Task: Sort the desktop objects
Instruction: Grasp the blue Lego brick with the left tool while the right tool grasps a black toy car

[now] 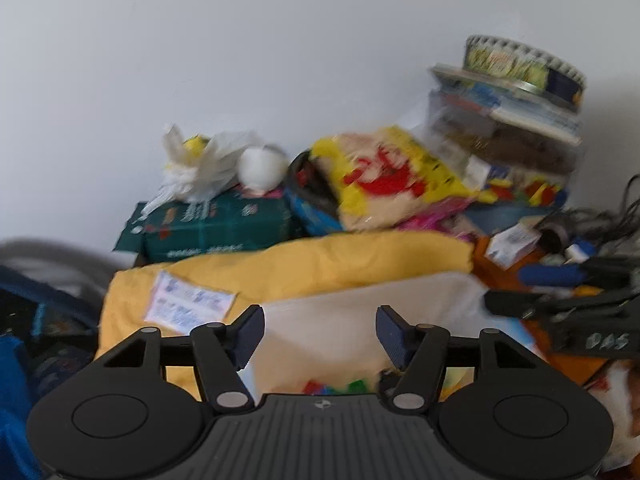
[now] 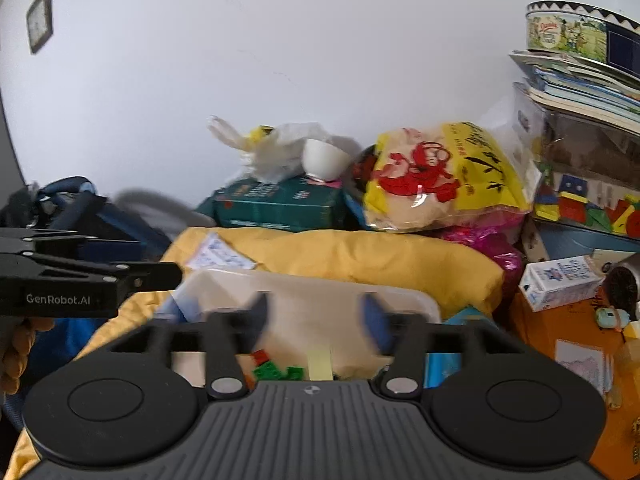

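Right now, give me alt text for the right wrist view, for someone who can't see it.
The open right tool hovers empty over a white bin holding small colored bricks, set on a yellow cloth. Behind lie a green box, a white bowl and a yellow snack bag; the left tool enters from the left.

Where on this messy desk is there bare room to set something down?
Little. The yellow cloth, between the white bin and green box, is mostly bare. The orange surface below the small carton has gaps. The back wall side is piled high.
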Demonstrator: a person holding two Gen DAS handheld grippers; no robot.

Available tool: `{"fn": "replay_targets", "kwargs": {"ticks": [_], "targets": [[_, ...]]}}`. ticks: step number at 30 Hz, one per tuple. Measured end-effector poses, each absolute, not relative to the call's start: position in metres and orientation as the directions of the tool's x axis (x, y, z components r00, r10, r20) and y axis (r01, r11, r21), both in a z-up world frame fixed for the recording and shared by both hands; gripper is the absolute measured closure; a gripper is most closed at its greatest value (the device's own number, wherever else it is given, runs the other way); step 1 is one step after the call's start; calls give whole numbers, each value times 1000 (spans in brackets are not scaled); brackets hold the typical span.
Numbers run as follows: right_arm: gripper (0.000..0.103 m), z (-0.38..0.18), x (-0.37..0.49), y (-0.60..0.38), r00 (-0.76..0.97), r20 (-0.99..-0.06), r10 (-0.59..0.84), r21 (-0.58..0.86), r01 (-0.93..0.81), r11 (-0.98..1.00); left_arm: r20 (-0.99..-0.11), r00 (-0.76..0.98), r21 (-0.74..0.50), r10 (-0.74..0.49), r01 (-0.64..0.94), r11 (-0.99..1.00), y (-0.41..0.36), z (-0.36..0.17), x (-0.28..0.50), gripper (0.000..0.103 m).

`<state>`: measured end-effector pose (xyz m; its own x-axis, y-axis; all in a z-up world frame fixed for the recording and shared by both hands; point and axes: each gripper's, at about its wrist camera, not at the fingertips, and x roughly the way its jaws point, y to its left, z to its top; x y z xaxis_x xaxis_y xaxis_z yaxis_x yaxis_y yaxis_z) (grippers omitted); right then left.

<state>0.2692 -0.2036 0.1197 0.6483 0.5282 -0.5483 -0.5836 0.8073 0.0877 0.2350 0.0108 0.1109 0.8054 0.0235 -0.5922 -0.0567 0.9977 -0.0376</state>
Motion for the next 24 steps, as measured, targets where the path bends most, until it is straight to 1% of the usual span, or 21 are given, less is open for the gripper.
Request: {"fn": "replay_targets", "kwargs": {"ticks": [6,8,11,15,16,17,19,20,24], "targets": [[39,107,255,-219,643,-566,515,84,-577,813,-605,796,-39,27,-63,997,24,91,206,38],[35,101,242,-225,634,-565,527,92,-586,805,-599,801,-38,22,-56,998,25,82,185,38],[34,85,212,-231,605,-579,546,90,-619,780,-607,795,-60,5,-52,997,26,65,156,38],[35,47,163,-230,523,-647,555,70,-684,726,-635,772,-64,5,-59,996,23,36,117,38],[38,36,152,-227,498,-667,554,68,-700,711,-647,762,-66,-1,-55,996,21,29,109,38],[44,22,140,-224,468,-692,550,65,-718,693,-659,752,-65,-7,-48,997,20,24,103,38],[54,0,119,-213,424,-734,531,49,-746,664,-678,735,-64,-11,-44,997,18,13,91,38],[57,-8,113,-208,406,-747,527,44,-760,648,-686,728,-68,-11,-49,996,18,10,87,38],[62,-30,100,-188,351,-781,517,56,-785,617,-708,706,-97,-29,-57,994,17,1,72,38]]}}
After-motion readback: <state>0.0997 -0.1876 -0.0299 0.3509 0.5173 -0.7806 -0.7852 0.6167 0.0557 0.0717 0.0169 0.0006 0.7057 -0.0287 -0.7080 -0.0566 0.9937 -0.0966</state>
